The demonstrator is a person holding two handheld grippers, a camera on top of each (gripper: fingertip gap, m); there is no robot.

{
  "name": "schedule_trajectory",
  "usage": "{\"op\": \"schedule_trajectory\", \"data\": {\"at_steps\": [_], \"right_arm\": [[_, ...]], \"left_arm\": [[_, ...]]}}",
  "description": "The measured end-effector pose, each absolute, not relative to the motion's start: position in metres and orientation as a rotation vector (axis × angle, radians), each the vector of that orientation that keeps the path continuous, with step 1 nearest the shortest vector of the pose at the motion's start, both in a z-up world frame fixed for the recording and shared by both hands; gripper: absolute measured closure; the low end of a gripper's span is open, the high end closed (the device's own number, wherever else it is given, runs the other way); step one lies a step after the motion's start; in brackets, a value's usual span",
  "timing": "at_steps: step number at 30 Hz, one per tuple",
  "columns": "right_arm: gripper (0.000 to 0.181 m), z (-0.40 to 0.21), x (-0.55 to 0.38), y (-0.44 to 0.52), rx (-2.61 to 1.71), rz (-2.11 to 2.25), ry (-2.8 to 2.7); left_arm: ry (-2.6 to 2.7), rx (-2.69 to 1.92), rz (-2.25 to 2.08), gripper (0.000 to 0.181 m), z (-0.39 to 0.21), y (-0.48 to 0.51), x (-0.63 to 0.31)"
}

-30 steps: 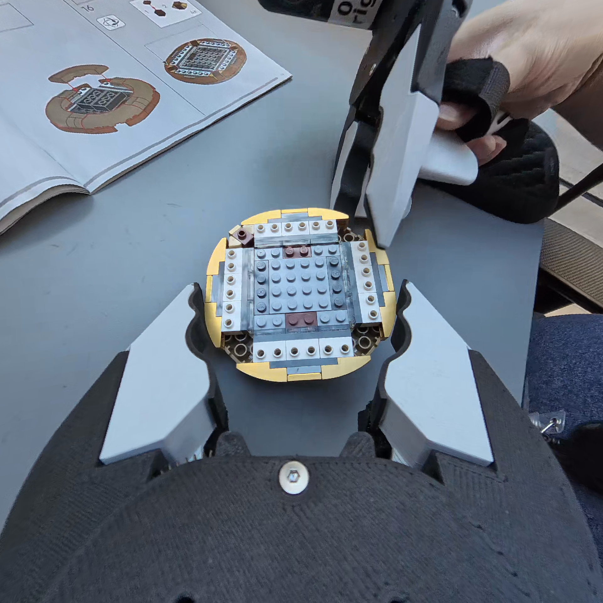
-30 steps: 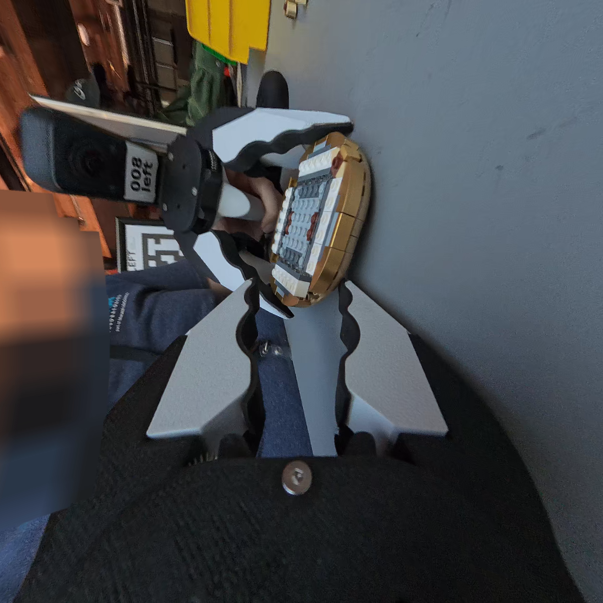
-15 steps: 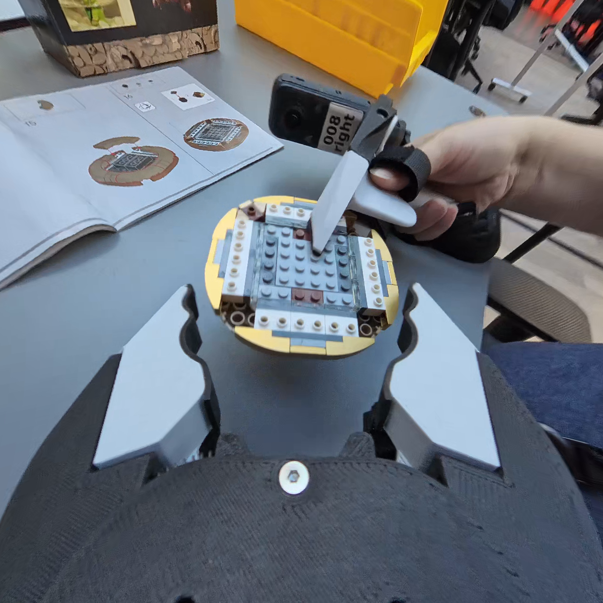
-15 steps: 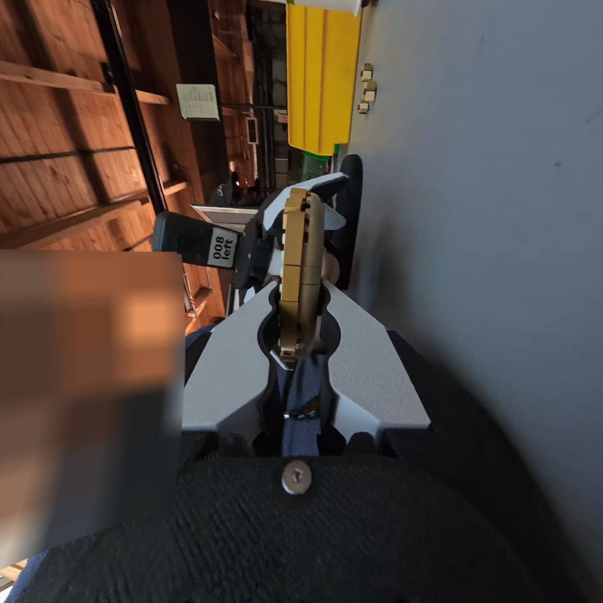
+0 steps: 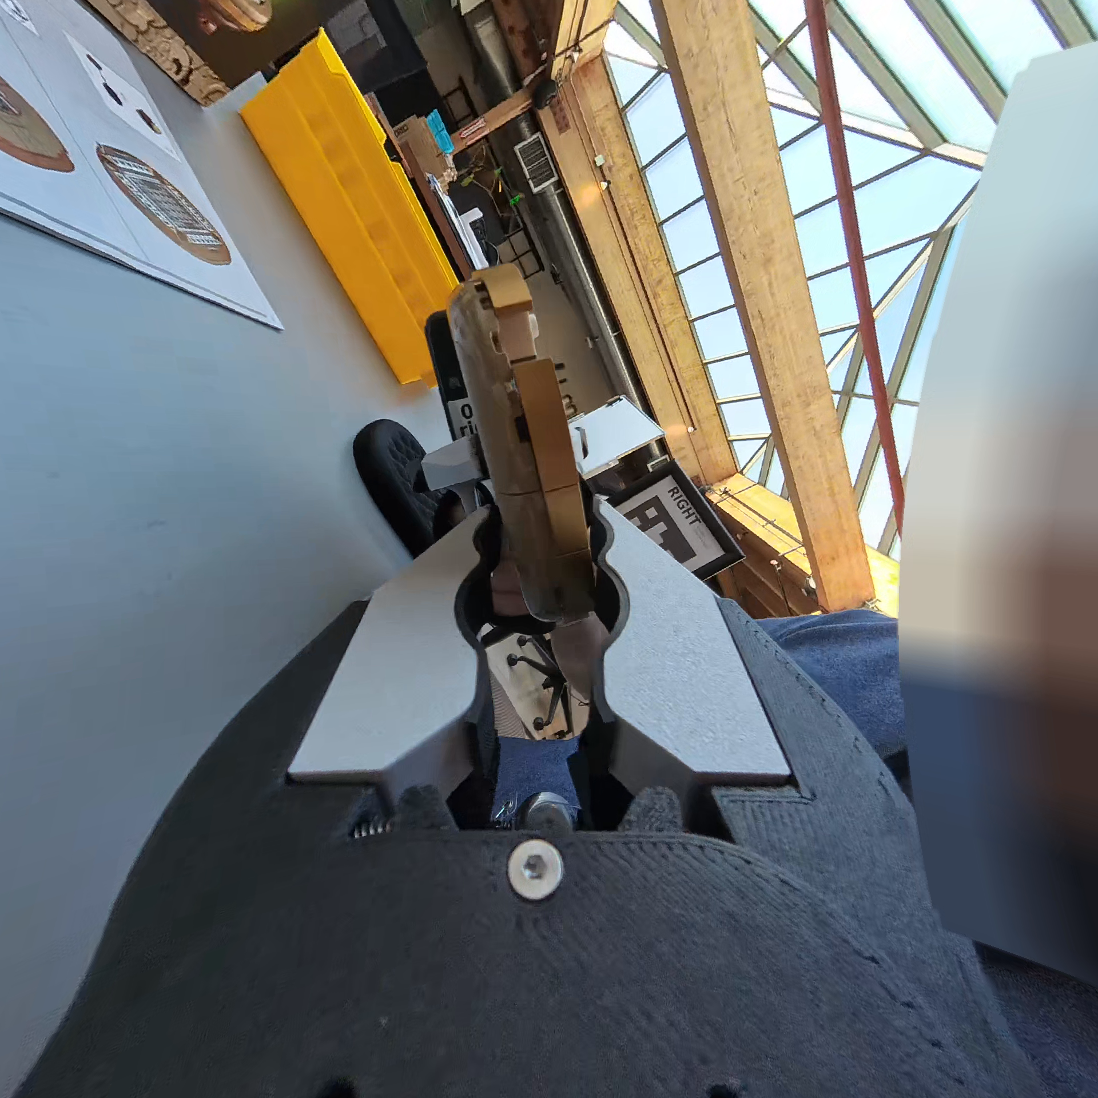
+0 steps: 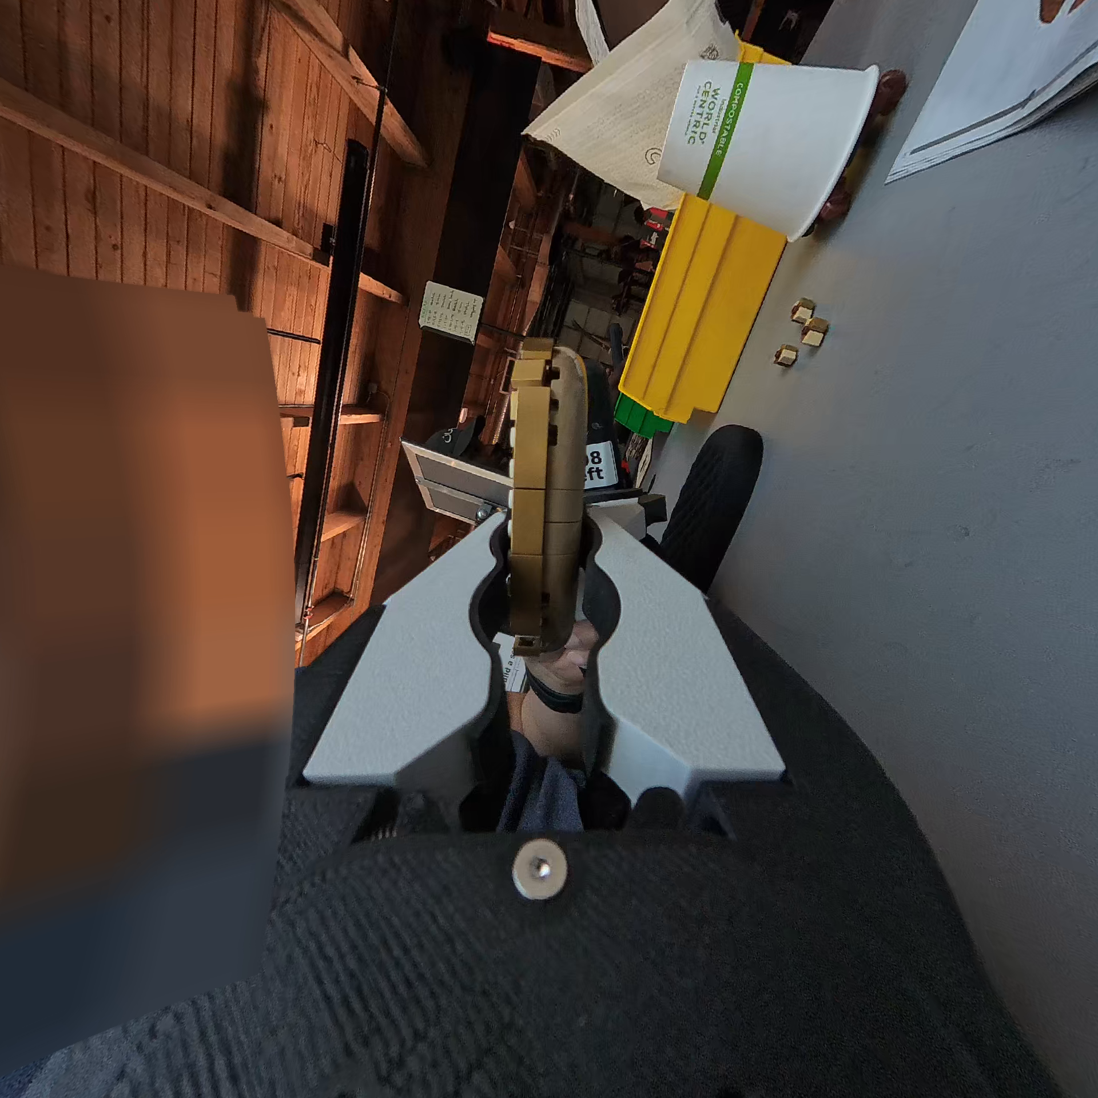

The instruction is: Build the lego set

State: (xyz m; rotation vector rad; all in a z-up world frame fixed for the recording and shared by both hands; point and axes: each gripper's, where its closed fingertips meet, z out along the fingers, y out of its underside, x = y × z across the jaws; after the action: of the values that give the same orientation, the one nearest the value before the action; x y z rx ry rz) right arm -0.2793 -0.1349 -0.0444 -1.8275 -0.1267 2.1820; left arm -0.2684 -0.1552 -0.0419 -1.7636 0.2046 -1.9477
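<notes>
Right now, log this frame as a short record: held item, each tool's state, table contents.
held item: round gold-rimmed lego disc, edge-on, off the table
left tool: shut on the disc's rim
right tool: shut on the opposite rim
grey table: three small gold lego pieces, white paper cup, yellow plastic bin, open instruction booklet

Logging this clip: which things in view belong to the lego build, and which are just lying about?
Part of the job:
- round gold lego disc, held edge-on
- left claw and right claw, both gripping it
- instruction booklet
- three small gold pieces on the table

Lying about:
- paper cup
- yellow bin
- paper towel
</notes>
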Motion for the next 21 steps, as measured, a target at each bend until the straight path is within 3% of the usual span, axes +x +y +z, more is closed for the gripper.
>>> {"op": "schedule_trajectory", "data": {"at_steps": [1, 10, 21], "right_arm": [[0.163, -0.044, -0.279, -0.136, -1.821, 2.16, -0.142], [0.149, -0.031, -0.263, -0.124, -1.854, 1.942, -0.349], [0.149, -0.037, -0.267, -0.126, -2.043, 1.917, -0.648]], "left_arm": [[0.222, -1.779, -1.918, 0.156, -0.044, -0.156, -0.269], [0.248, -1.896, -1.838, 0.164, -0.049, -0.163, -0.282], [0.313, -1.968, -1.823, 0.163, -0.048, -0.174, -0.277]]}}
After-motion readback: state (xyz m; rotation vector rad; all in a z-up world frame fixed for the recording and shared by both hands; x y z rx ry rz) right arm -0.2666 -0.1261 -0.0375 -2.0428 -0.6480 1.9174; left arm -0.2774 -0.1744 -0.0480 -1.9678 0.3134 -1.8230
